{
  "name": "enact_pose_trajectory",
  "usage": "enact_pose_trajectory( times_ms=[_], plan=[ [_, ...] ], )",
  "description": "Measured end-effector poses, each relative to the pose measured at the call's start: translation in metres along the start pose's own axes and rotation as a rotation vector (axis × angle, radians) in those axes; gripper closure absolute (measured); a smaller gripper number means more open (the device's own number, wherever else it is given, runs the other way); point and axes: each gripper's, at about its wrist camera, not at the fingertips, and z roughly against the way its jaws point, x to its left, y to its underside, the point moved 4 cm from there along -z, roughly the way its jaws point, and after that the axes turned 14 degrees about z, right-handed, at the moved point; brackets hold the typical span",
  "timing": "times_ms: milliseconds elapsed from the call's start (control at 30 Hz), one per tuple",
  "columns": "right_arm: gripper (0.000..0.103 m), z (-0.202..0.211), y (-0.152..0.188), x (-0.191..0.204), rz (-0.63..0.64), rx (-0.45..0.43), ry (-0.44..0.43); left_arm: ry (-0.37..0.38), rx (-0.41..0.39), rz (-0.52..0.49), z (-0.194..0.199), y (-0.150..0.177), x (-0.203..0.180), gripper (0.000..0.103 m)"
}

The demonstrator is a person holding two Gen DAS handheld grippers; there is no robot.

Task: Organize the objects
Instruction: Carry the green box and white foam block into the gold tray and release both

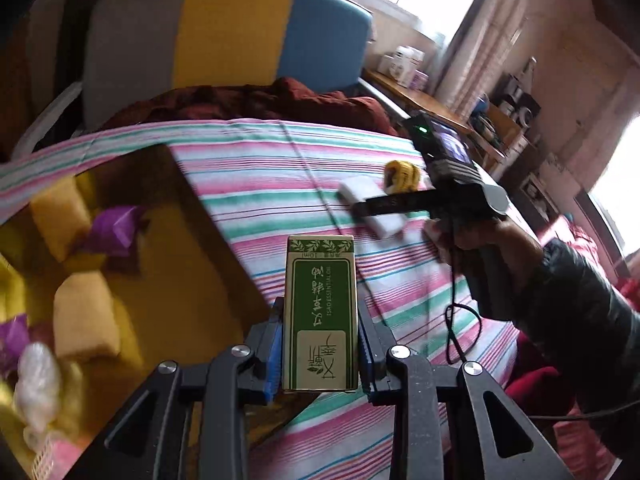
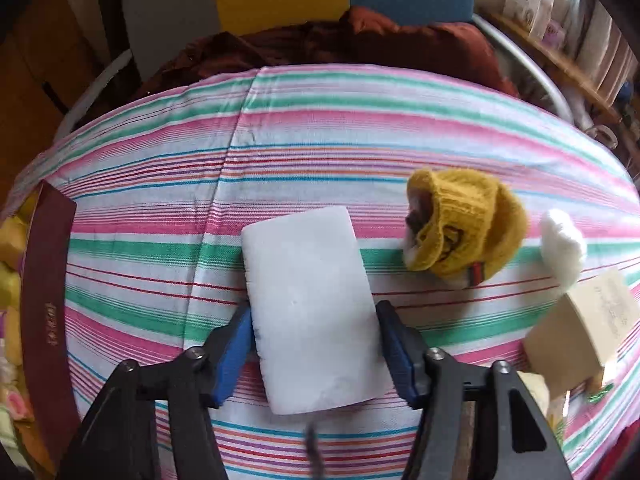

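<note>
Yellow-lined box (image 1: 192,264) holds sponges (image 1: 86,314) and purple wrappers (image 1: 112,230).

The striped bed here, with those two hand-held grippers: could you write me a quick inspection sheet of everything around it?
Surface: striped sheet, pink, green and white.
Job's things: green box; white block; open box lined in yellow, holding small items.
Clutter: yellow knitted item, white fluffy ball, tan carton.
Grippers: left hand-held gripper shut on the green box; right hand-held gripper has its fingers either side of the white block, contact unclear.
Cables: black cable hanging under the right hand.
Surroundings: chair, dark red cloth, wooden shelf.
</note>
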Motion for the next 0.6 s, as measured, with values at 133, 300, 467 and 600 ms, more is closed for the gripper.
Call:
enact_pose_trajectory(
  times_ms=[133,300,467,600],
  plan=[
    [0.045,0.016,0.012,0.010,-0.006,-0.027,-0.010,-0.022,-0.008,0.037,0.004,0.003,0.016,0.072],
    [0.045,0.052,0.018,0.030,-0.012,-0.107,-0.073,-0.045,-0.038,0.084,0.017,0.005,0.036,0.072],
    [0.044,0.090,0.009,0.070,0.032,-0.199,-0.173,-0.071,-0.098,0.139,0.038,0.001,0.059,0.072],
    [0.044,0.106,-0.001,0.109,0.101,-0.236,-0.234,-0.120,-0.161,0.179,0.060,-0.010,0.085,0.072]
  ],
)
